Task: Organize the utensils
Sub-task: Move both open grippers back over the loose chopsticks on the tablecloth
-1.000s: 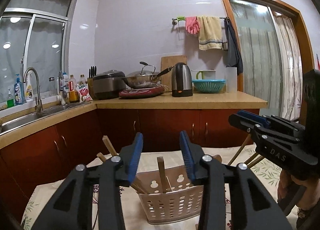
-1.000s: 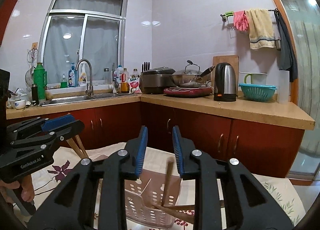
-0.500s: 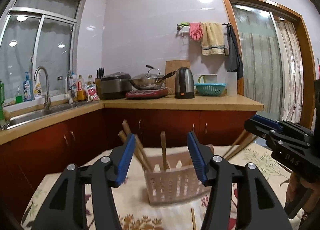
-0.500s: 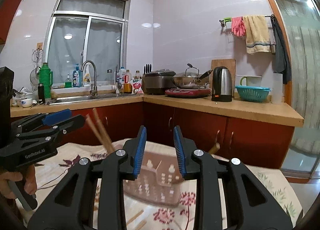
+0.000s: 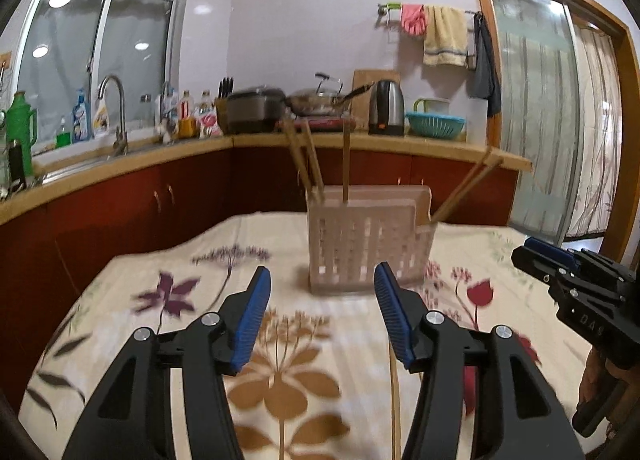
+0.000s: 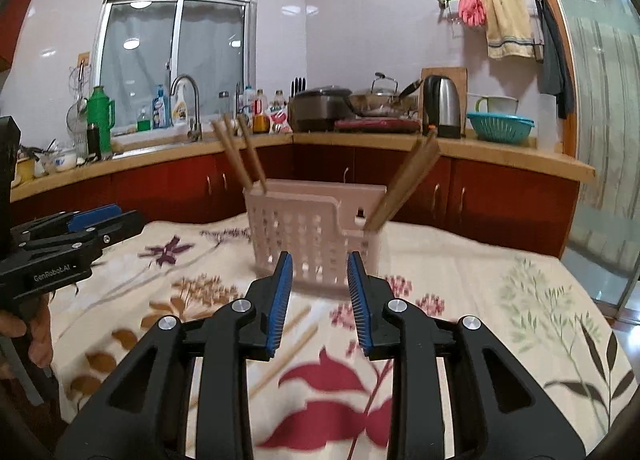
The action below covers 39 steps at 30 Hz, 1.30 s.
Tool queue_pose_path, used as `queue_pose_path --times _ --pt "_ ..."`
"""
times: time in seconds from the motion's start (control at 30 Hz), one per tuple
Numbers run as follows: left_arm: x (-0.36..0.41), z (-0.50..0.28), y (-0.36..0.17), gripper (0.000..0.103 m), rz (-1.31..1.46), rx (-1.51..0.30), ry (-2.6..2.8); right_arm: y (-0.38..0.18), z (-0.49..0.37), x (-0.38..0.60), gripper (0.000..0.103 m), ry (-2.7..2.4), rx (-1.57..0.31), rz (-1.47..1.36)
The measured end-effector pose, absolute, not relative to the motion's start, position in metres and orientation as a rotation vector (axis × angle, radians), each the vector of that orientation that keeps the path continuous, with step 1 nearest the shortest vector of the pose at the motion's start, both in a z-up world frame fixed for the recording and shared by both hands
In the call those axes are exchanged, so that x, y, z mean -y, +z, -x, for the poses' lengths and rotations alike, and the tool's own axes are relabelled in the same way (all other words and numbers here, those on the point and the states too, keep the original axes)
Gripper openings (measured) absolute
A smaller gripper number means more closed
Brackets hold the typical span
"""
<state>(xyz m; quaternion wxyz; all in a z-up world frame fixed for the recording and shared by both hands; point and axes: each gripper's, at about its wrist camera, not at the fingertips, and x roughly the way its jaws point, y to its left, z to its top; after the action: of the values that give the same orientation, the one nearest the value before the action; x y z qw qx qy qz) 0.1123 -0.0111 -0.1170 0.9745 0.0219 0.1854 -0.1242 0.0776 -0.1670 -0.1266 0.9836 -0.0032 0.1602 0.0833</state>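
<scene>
A kitchen with red cabinets and a window over the sink lies behind a counter covered in a flowered cloth. On the cloth stands a pale slotted basket, and chopsticks already lean out of its compartments — a few at the left end, one upright, a pair slanting out at the right. That part looks done. What seems left lies loose on the cloth: one stick near the left claw, and two more below the right claw. The left claw stands open with nothing between its pads; the right claw stands narrower, also empty. Both hover short of the basket — neither touches a stick yet.
</scene>
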Motion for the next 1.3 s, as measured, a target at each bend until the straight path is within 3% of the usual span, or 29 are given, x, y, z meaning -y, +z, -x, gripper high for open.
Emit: queue_pose_path --times 0.57,1.3 --pt "-0.004 -0.058 -0.155 0.054 -0.074 -0.436 -0.201 -0.168 -0.034 0.141 0.028 0.247 -0.408 -0.006" --pt "-0.054 -0.042 -0.167 0.054 -0.044 -0.483 -0.075 -0.224 -0.051 0.090 0.028 0.290 -0.631 0.026"
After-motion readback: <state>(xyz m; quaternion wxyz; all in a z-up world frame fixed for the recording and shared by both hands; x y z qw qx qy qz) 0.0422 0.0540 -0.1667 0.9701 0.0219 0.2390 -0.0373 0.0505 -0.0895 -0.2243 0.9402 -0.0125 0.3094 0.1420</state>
